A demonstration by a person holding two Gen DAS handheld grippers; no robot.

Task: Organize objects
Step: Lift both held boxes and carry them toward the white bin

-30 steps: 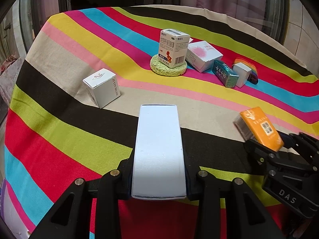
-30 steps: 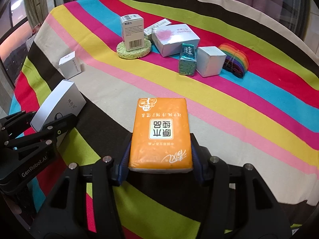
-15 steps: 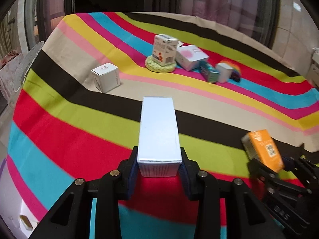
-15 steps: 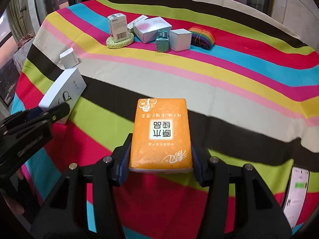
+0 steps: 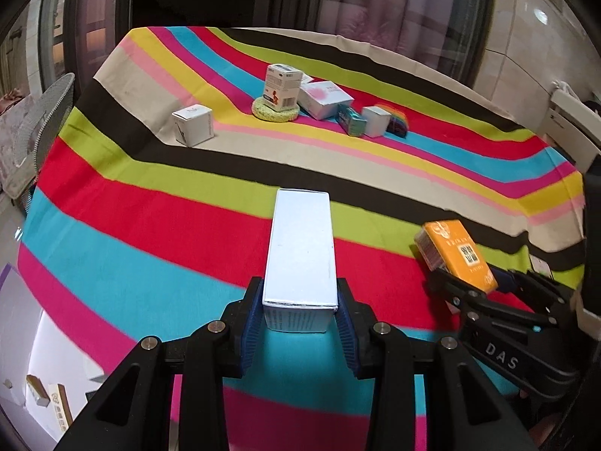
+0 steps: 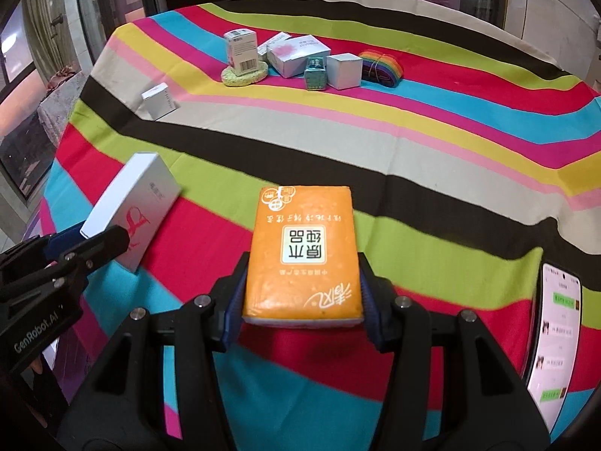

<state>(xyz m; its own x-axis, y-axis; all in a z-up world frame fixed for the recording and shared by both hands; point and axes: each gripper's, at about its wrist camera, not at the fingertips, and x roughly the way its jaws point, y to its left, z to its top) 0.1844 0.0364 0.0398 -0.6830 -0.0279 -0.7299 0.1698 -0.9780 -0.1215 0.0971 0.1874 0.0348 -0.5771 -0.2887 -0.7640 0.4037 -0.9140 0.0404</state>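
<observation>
The left gripper (image 5: pixel 299 314) is clamped on a long white box (image 5: pixel 300 253), its blue pads pressed against the box's two long sides, and the box juts forward above the striped cloth (image 5: pixel 150 233) that covers the table. Off to that gripper's right, the right gripper (image 6: pixel 302 302) grips an orange tissue pack (image 6: pixel 303 251) the same way, pads tight on both sides, the printed face turned up. Both things hang over the near stripes of the cloth, well apart from each other. At the right gripper's right, a phone (image 6: pixel 556 342) lies on the cloth near the table's edge with its screen lit.

Further ahead of the left gripper and a little left, a small white box (image 5: pixel 193 126) stands alone on a beige stripe. Beyond it, in the far middle of the table, a cluster sits close together: a tall carton (image 5: pixel 282 86) standing on a round yellow sponge (image 5: pixel 276 112), a white box with a pink blotch (image 5: pixel 323 98) just beside it, a teal box (image 5: pixel 351 121), a white cube (image 5: pixel 376 121), and a rainbow-coloured bundle (image 5: pixel 398 122) at the right end.
</observation>
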